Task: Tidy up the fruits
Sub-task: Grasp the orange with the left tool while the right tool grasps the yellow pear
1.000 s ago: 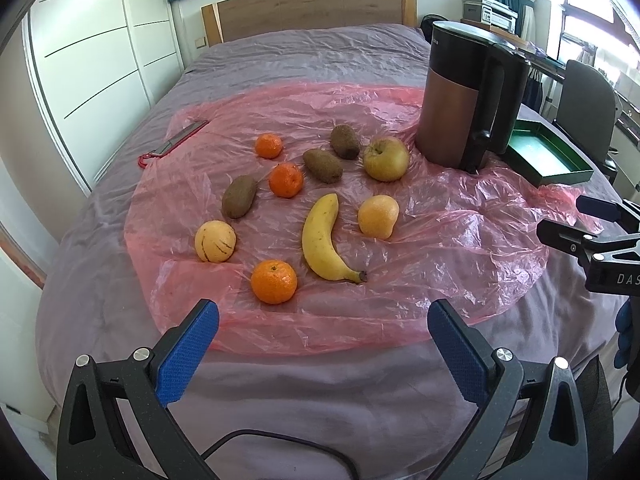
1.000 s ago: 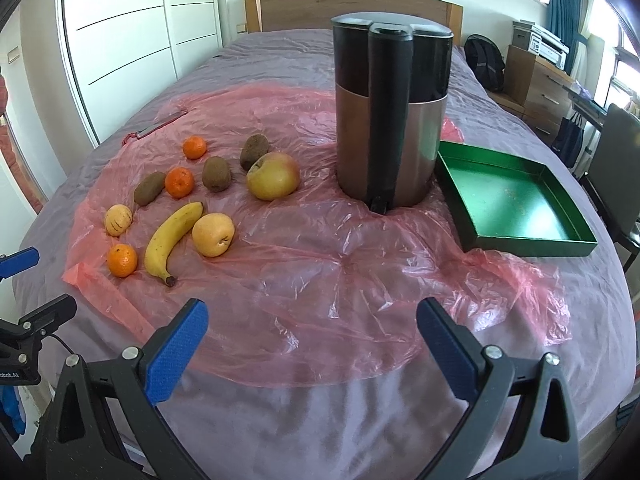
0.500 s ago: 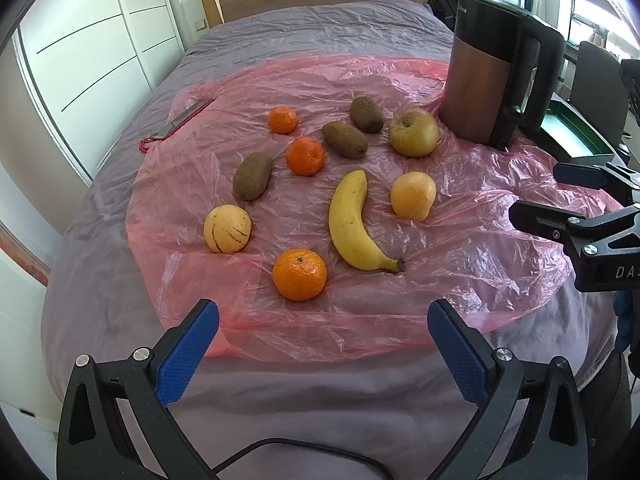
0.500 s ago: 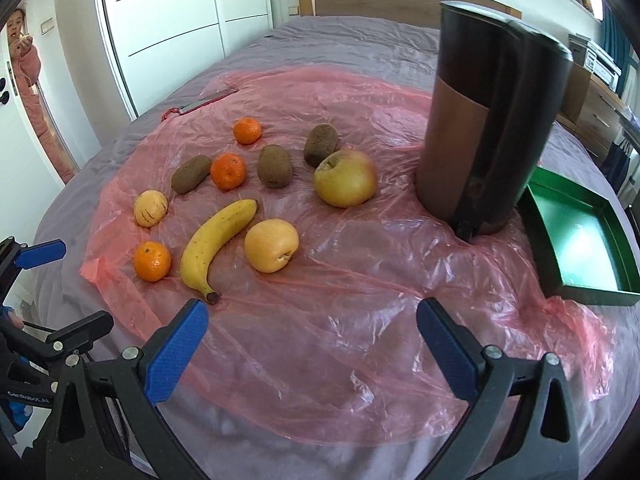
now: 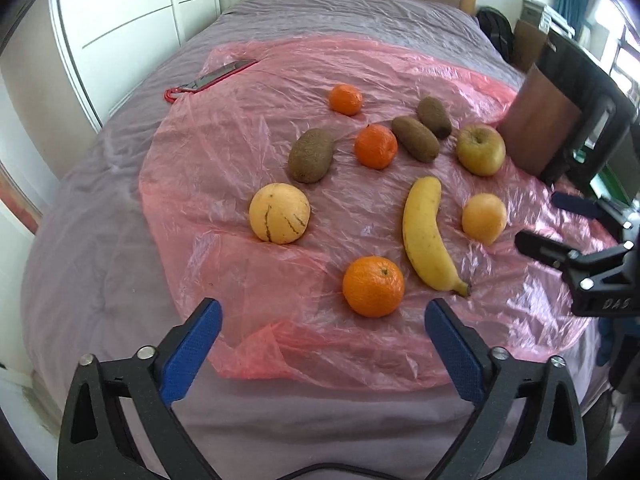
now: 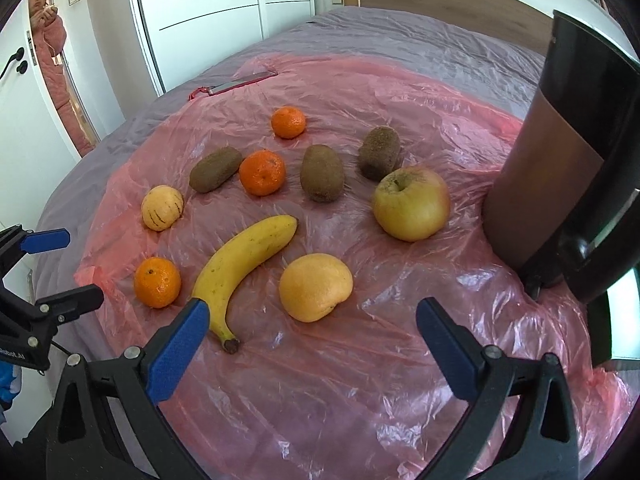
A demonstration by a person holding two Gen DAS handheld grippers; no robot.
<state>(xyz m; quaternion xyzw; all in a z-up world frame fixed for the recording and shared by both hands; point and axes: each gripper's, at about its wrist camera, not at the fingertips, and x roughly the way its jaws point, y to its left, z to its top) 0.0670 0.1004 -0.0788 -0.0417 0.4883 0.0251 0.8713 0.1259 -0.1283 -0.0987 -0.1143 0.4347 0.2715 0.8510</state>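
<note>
— Grey bedspread, one, with one pink plastic sheet spread over it. All the fruit lies on that sheet. What stands largest on it?

— One dark jug with a copper-brown body, upright at the sheet's right side. Just behind it, one green tray, mostly hidden.

— Fruit, largest first?

— Banana, one. Its long axis runs diagonally in the right wrist view: stem end toward the right gripper, blunt tip pointing up and right toward the kiwis. Apple, one, yellow-green, just beside the jug. Pale orange fruit, one, near the banana's right side. Striped yellow fruit, one, at the left of the group.

— And the smaller pieces?

— Mandarins, three: nearest one, middle one, far one. Kiwis, three: left one, centre one, right one. The centre and right kiwis lie close together, long axes slanting away; the left kiwi lies apart, beside the middle mandarin.

— Grippers?

— Two. Left gripper: jaws apart but closing, nothing between them, the nearest mandarin just beyond the tips. Right gripper: jaws wide apart, nothing clamped, above the sheet by the banana's stem and the pale orange fruit.

— Anything else?

— One red-handled flat tool at the sheet's far left edge.
</note>
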